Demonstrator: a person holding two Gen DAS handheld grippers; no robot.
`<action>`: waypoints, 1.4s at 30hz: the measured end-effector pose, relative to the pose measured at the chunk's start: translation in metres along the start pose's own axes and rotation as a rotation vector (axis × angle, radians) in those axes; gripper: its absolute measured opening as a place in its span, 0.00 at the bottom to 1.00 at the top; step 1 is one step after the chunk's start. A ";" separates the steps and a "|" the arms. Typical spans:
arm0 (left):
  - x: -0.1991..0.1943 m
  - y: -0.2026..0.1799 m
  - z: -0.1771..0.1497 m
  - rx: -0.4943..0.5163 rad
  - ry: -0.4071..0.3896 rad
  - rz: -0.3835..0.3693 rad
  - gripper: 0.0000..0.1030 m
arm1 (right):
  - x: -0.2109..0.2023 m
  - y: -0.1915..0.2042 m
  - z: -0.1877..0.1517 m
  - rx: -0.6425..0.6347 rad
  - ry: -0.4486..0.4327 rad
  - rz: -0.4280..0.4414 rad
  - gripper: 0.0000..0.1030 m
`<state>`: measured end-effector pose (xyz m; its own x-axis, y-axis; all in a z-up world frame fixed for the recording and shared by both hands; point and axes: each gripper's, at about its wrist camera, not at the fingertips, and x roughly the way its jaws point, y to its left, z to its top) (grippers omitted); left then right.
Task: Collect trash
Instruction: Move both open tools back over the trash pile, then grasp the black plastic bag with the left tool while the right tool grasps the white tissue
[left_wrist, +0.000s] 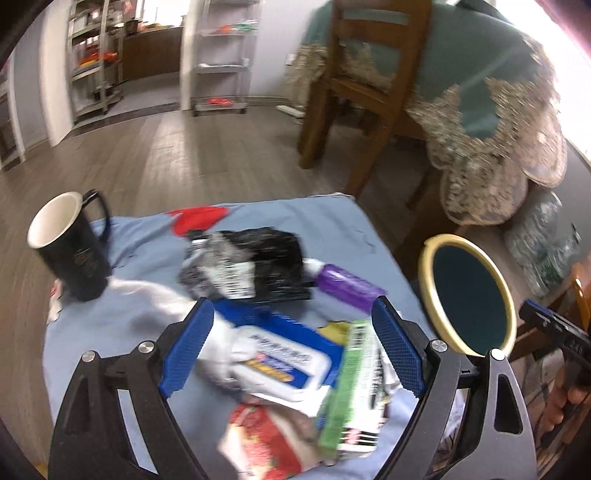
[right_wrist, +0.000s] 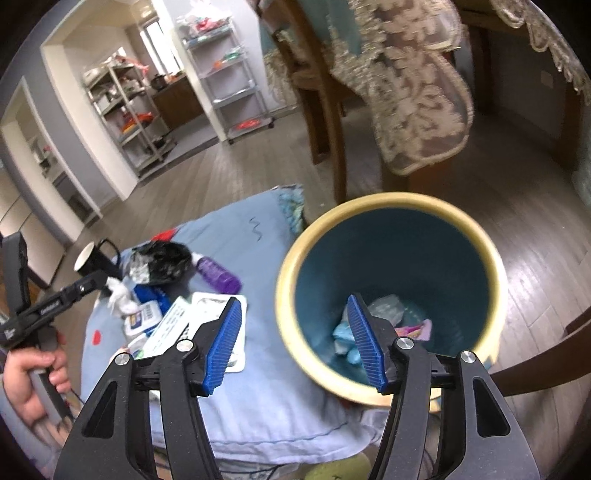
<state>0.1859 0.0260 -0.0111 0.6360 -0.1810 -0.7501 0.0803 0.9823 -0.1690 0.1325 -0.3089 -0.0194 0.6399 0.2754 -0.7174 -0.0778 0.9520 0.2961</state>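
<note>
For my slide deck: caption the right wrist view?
Open right gripper above the trash bin, litter on blue cloth alongside.

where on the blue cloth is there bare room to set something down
Bare cloth lies between the white tray and the bin, and beyond the purple bottle toward the far edge. Crowded: the clutter from the mug to the green box.

Barcode on the green box (left_wrist: 351, 384), printing on the wipes pack (left_wrist: 284, 365) too blurred to read
</note>
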 end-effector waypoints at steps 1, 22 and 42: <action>-0.001 0.009 -0.001 -0.018 -0.001 0.012 0.83 | 0.002 0.004 -0.001 -0.007 0.007 0.005 0.60; 0.082 0.050 0.043 0.054 0.113 0.086 0.69 | 0.033 0.061 -0.016 -0.128 0.118 0.059 0.63; 0.049 0.057 0.052 0.051 0.030 0.053 0.09 | 0.054 0.120 -0.022 -0.254 0.172 0.144 0.63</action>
<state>0.2616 0.0759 -0.0239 0.6176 -0.1295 -0.7758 0.0863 0.9916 -0.0967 0.1409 -0.1766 -0.0369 0.4715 0.4074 -0.7821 -0.3601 0.8985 0.2509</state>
